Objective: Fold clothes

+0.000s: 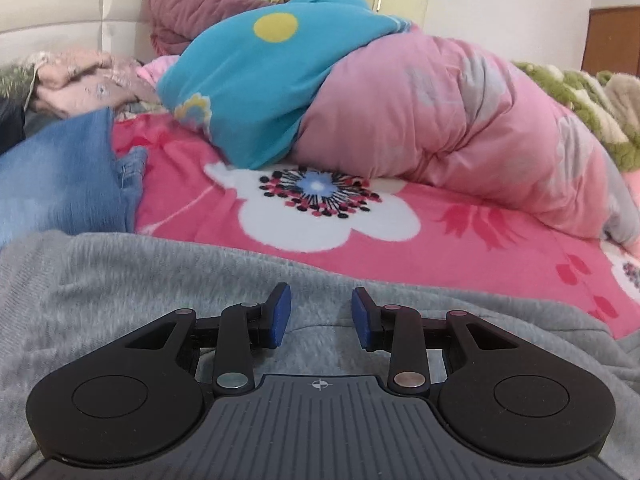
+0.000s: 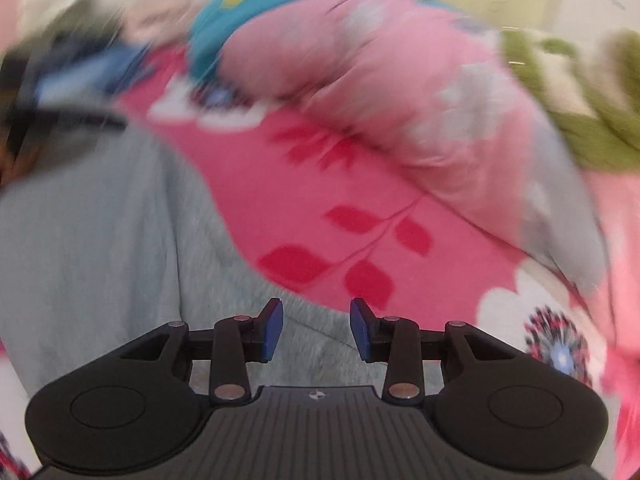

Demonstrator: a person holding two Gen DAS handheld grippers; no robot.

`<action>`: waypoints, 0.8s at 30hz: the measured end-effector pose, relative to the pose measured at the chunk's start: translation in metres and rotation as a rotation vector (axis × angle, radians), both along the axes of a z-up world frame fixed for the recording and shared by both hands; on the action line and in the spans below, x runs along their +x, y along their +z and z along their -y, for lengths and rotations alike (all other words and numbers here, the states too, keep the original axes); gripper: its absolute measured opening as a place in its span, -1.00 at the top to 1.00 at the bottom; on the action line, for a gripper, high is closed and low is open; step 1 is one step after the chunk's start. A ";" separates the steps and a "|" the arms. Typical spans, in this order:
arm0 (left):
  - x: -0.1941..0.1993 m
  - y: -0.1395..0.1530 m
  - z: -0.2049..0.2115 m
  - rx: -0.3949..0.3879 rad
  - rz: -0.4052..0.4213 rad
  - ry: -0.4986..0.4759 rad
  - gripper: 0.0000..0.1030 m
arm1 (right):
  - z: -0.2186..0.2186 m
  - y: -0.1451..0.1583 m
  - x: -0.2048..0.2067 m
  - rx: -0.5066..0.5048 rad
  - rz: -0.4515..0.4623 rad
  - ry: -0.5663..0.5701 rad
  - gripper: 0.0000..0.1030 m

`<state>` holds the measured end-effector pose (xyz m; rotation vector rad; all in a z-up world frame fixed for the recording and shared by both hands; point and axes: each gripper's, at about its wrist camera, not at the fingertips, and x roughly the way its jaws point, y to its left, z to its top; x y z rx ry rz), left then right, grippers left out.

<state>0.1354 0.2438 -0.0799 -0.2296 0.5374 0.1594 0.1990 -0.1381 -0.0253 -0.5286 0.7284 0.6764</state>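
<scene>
The grey garment [image 1: 120,280] lay spread on the bed, on the pink floral blanket [image 1: 440,248], directly beneath both grippers. Its shape and long axis could not be fixed; in the left wrist view it ran mainly crosswise, its far edge just ahead of the fingertips. The left gripper [image 1: 321,316] stood spread over the cloth, pinching nothing. The right gripper [image 2: 316,330] was likewise spread and empty, poised at the garment's curved right-hand edge, blanket just beyond; that view was blurred. Neither hand was clearly nearer. Folded jeans [image 1: 60,184] lay to the left, heaped quilts [image 1: 440,112] behind.
</scene>
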 end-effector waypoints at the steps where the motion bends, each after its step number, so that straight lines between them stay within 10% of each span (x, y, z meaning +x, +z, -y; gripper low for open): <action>1: 0.000 -0.001 0.000 -0.001 0.001 0.000 0.36 | -0.005 -0.004 0.004 -0.031 -0.012 0.036 0.14; 8: 0.002 -0.005 -0.003 -0.020 0.003 -0.004 0.36 | -0.032 -0.035 0.030 -0.201 -0.131 0.165 -0.27; 10: 0.002 -0.005 -0.003 -0.023 0.003 -0.003 0.36 | -0.032 -0.035 0.028 -0.194 -0.137 0.140 -0.16; 14: 0.001 -0.005 -0.003 -0.022 0.005 -0.001 0.36 | -0.035 -0.031 0.007 -0.215 -0.062 0.084 0.83; 24: 0.001 -0.005 -0.004 -0.029 0.008 0.004 0.36 | -0.028 -0.021 0.010 -0.187 0.124 -0.106 0.90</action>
